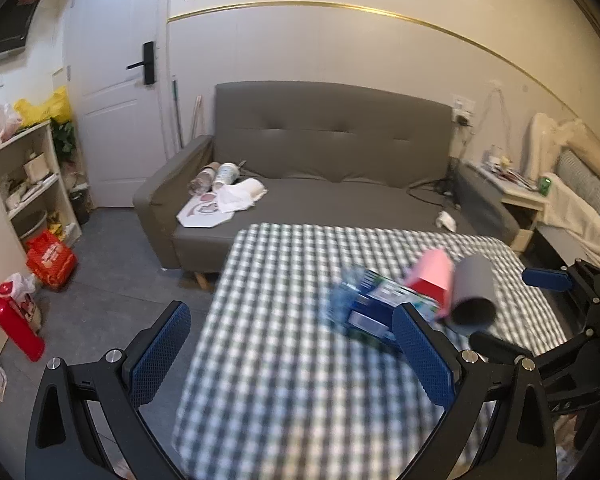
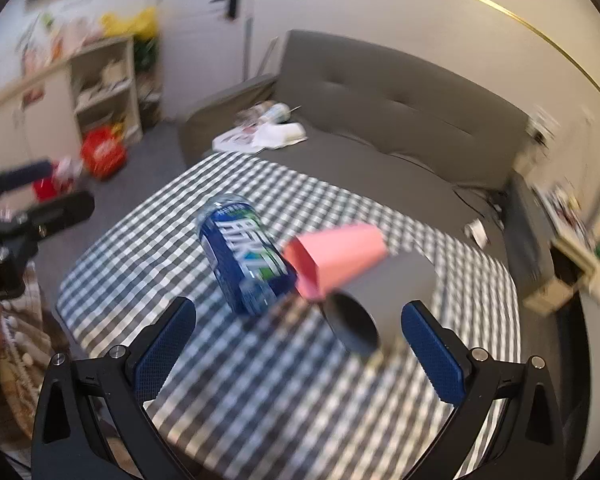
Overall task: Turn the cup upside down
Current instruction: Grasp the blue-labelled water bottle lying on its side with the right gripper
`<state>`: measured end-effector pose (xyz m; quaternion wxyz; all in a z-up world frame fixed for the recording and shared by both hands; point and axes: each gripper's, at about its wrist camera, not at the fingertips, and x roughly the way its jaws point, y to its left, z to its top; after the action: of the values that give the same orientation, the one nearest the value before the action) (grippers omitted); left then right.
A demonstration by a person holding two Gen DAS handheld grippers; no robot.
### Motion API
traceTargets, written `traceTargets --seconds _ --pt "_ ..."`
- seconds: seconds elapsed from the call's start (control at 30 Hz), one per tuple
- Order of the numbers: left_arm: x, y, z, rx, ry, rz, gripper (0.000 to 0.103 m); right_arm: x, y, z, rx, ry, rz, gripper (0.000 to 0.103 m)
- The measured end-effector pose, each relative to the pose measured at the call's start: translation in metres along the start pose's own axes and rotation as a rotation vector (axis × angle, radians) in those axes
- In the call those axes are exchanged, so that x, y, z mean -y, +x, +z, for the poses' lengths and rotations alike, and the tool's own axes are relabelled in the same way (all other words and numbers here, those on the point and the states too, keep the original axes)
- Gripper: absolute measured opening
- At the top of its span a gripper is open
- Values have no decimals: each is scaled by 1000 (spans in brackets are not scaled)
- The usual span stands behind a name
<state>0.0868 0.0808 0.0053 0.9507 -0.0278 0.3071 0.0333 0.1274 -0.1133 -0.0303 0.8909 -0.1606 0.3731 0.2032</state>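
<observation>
A grey cup (image 2: 396, 280) lies on its side on the checked tablecloth (image 2: 260, 380), its dark mouth facing the right wrist camera. A pink cup (image 2: 340, 258) lies on its side against it, and a blue water bottle (image 2: 244, 256) lies to the left. My right gripper (image 2: 300, 350) is open just short of the grey cup, which sits nearer its right finger. The left wrist view shows the grey cup (image 1: 474, 292), pink cup (image 1: 430, 280) and bottle (image 1: 368, 304) ahead to the right. My left gripper (image 1: 290, 352) is open over the table's left side, holding nothing.
A grey sofa (image 1: 332, 152) with cups and papers on it stands behind the table. On the left are a shelf unit (image 1: 32, 184), a white door (image 1: 112, 80) and red bags (image 1: 52, 260) on the floor. A bedside table (image 1: 516, 192) stands at the right.
</observation>
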Motion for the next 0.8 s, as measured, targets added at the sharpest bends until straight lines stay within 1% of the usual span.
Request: traceTargets --seconds 0.13,0.27,0.33,0.4,0.57,0.67,0.7,0.8 --pt "-21 17 1 -30 -59 46 103 -22 42 24 -49 -101 40 103" --pt "-37 36 -2 -76 -88 95 103 -39 78 34 -87 -137 63 103" --pt "-42 41 -2 -91 -104 95 103 -43 95 37 -103 -141 74 101" --pt "-47 46 -4 -97 -115 97 103 -45 108 39 -127 -147 79 96" --pt "-52 55 -5 -117 -130 81 103 -55 124 47 -134 -216 62 95" --pt "-54 57 -5 -124 -140 74 103 -64 133 50 -152 -273 33 91" --pt "-55 58 -4 -123 -144 72 103 -68 136 50 -165 -295 33 85" --pt "-59 58 -4 -122 -153 71 103 -81 150 49 -208 -363 16 72"
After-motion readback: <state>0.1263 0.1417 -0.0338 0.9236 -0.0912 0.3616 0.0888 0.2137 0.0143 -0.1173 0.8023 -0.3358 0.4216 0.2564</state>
